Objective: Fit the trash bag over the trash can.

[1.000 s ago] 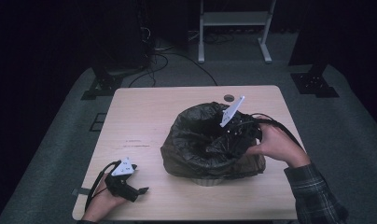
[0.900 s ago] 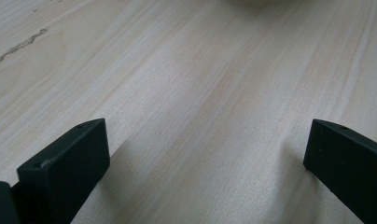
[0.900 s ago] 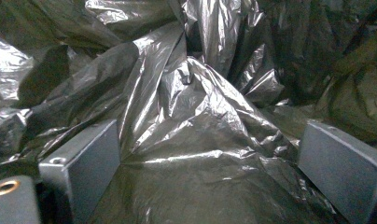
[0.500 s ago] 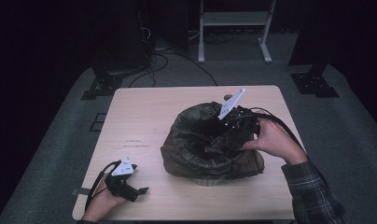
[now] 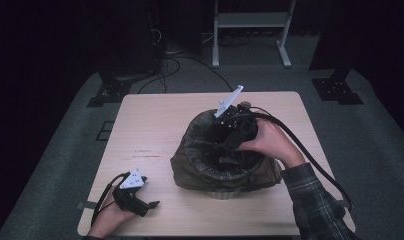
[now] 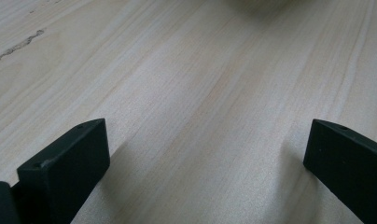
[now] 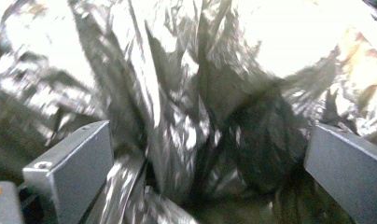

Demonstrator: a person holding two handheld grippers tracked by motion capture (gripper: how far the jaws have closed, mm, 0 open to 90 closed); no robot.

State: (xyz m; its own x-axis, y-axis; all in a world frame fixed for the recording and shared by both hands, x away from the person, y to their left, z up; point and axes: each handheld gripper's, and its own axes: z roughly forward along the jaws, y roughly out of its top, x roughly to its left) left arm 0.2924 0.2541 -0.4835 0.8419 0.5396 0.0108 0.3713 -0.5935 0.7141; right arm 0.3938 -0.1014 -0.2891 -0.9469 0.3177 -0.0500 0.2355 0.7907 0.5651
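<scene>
A black plastic bag [image 5: 225,160] lining a small bin sits right of centre on the wooden table [image 5: 155,125] as the right gripper [image 5: 234,131] reaches into its far rim, jaws spread wide with crumpled film between them but nothing pinched. The left gripper [image 5: 140,202] rests on the near left corner, jaws also spread — bare wood between them. The likely hazard: thin film snagging on a jaw edge and tearing, or the light bin tipping if the liner is tugged sideways. The bag looks glossy, deeply creased and loosely slumped over the bin's sides.
</scene>
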